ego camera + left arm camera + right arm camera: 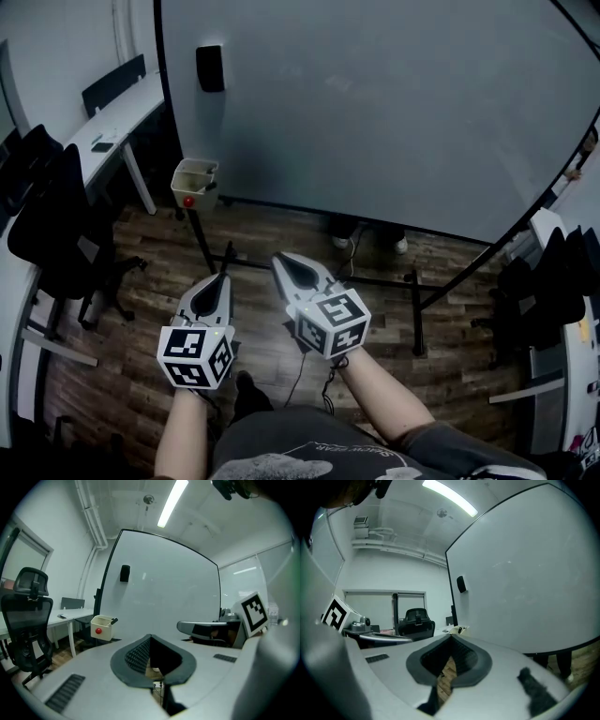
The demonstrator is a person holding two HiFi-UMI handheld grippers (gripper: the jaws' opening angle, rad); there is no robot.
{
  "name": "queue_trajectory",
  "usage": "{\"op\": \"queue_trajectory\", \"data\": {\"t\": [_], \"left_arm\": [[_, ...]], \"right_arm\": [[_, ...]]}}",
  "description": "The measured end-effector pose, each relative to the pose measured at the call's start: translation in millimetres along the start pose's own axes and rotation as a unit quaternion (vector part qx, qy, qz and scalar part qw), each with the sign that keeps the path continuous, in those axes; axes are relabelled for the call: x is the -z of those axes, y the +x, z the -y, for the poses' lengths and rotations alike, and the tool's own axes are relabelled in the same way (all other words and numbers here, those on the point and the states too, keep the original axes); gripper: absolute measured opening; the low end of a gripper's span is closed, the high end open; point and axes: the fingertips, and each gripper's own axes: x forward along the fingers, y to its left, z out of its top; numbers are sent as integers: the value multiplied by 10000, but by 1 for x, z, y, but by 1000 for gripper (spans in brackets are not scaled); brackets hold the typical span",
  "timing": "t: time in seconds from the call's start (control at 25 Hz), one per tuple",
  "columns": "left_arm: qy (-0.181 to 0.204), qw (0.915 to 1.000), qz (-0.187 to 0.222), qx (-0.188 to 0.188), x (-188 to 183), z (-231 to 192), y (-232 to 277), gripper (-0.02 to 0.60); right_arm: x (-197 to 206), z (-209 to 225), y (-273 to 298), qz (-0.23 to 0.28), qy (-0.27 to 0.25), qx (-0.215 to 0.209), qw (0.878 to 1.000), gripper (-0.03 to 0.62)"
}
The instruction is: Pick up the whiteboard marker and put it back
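Wood floor [281,230] runs beneath the whiteboard [375,103]; at its lower left corner a cream box [195,181] holds the whiteboard marker [114,619], mostly hidden. Left gripper [222,278] and right gripper [281,260] are closed, empty.

Left tool [222,279] seemingly closed, right tool [284,262] closed

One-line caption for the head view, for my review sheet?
Left gripper and right gripper, shut and empty, face the whiteboard; marker holder at its lower left.
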Motion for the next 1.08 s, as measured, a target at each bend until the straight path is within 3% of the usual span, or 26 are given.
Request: {"op": "queue_trajectory", "data": {"t": [1.08], "left_arm": [[-21,10000,41,-70,22,77,-84,12]], "right_arm": [[15,-47,-114,-15,-96,-148,9998,21]]}}
